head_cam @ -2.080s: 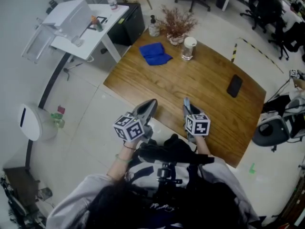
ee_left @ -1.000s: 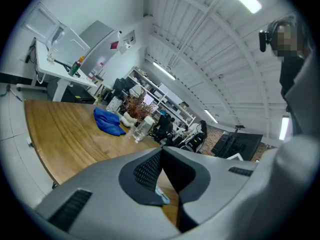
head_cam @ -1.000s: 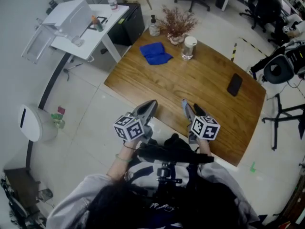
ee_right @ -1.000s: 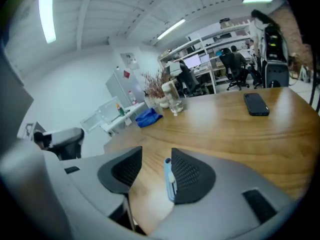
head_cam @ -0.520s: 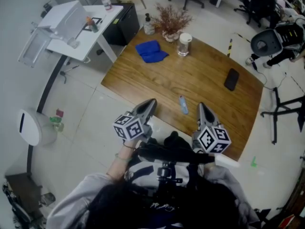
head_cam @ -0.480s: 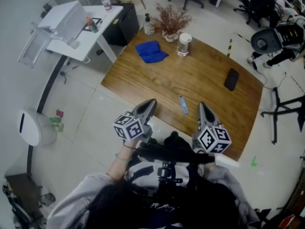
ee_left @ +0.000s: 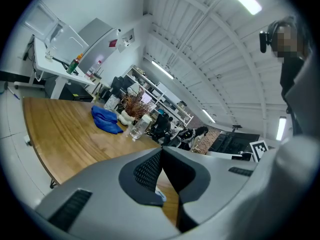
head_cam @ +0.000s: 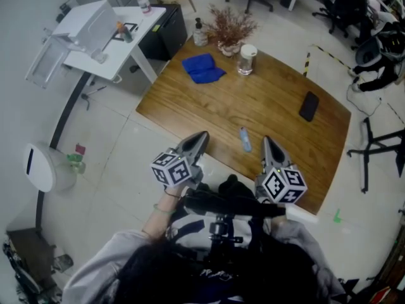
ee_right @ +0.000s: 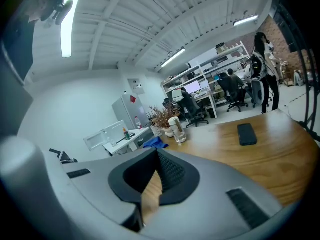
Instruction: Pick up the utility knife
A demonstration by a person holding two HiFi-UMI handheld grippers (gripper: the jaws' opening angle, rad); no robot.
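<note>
Both tongs are clenched on nothing. Your left tongs [head_cam: 202,135] and right tongs [head_cam: 266,142] hover at the near edge of the brown wooden table [head_cam: 272,100], and each gripper view shows the pads pressed together. The small pale-blue utility knife [head_cam: 243,139] lies flat on the wood between the two tips, nearer the right one and touching neither, so you hold no part of it. It probably sits there for easy reach from either side. No print is readable; the marker cubes [head_cam: 169,168] carry only black-and-white squares, and the flat black phone [head_cam: 309,106] shows nothing.

Open office: swivel chairs [head_cam: 345,8], monitors [ee_right: 192,88], shelving [ee_right: 225,49], wooden table [head_cam: 266,106].
</note>
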